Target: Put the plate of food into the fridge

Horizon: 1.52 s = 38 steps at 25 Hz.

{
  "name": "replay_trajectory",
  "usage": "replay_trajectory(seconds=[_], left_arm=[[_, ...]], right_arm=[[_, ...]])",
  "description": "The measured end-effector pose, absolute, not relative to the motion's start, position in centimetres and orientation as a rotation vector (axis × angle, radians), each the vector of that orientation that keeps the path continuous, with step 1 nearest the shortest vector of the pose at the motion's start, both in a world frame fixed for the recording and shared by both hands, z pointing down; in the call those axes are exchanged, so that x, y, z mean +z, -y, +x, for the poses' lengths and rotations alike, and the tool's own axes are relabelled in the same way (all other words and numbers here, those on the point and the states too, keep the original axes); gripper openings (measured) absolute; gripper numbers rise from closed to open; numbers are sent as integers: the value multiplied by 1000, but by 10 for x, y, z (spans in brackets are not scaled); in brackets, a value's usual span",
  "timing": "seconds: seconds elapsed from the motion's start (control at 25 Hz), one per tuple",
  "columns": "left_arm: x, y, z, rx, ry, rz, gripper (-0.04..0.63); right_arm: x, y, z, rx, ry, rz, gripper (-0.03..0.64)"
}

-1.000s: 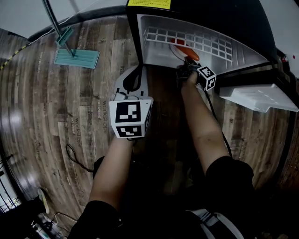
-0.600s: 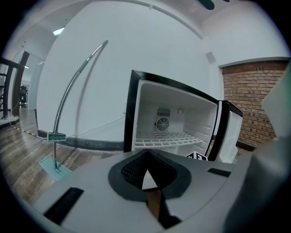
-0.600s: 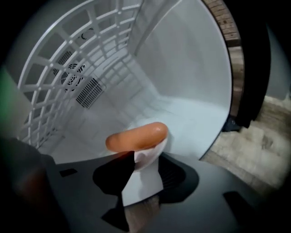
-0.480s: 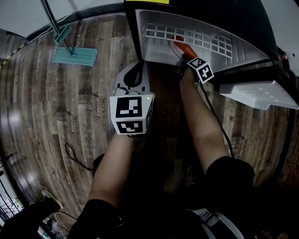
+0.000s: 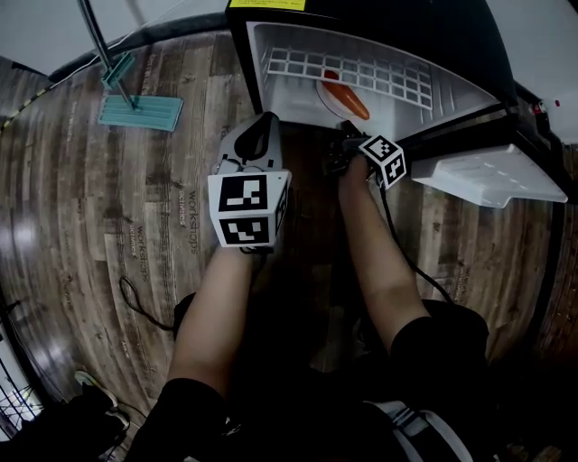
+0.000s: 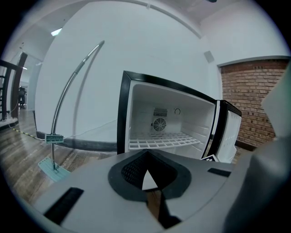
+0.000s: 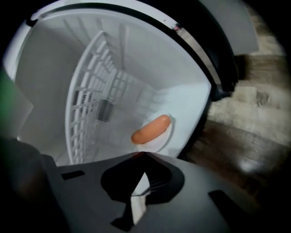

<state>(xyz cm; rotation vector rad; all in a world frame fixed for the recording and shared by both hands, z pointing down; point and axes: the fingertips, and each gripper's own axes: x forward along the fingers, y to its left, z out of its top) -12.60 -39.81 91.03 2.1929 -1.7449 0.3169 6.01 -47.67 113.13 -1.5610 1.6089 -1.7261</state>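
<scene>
Plate is in, right claw backing out.
Plate (image 7: 160,138) with sausage (image 7: 151,129) sits on the fridge (image 5: 291,97) floor under the wire shelf (image 5: 361,72). The right claw (image 7: 138,189) has let go, pulled clear and clenched empty. Left claw (image 6: 148,179) is clenched and empty. Placement looks done; probably only the door (image 5: 488,176) is left.

No wording can be read with certainty. A yellow label (image 5: 266,4) atop the fridge (image 5: 271,90) has print too small to read. Faint lettering (image 5: 185,200) on the floor planks (image 5: 72,180) is blurred. The left gripper (image 5: 264,119) and right gripper (image 5: 343,133) carry cubes with black-and-white square markers, no letters
</scene>
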Motion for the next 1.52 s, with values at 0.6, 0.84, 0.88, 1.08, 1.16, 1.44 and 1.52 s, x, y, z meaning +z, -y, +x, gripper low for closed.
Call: replay_trajectory(seconds=[0.6, 0.84, 0.88, 1.08, 1.16, 1.44, 1.52], left_arm=[[873, 403, -105, 255, 1742, 2144, -2], [804, 388, -88, 250, 1739, 2120, -2], [786, 388, -85, 261, 1736, 2126, -2], [685, 383, -76, 302, 1695, 2138, -2], [639, 380, -76, 294, 1687, 2125, -2], [445, 369, -58, 257, 1673, 2183, -2], [394, 367, -51, 261, 1668, 2211, -2]], right_arm=[[901, 412, 48, -591, -2642, -1717, 14], [805, 409, 47, -564, -2731, -1657, 14], [787, 407, 48, -574, -2734, -1660, 14], [686, 399, 57, -583, -2795, -1693, 14], [634, 395, 54, -568, -2802, -1684, 14], [445, 377, 61, -542, -2748, -1691, 14], [395, 373, 63, -537, -2745, -1681, 14]])
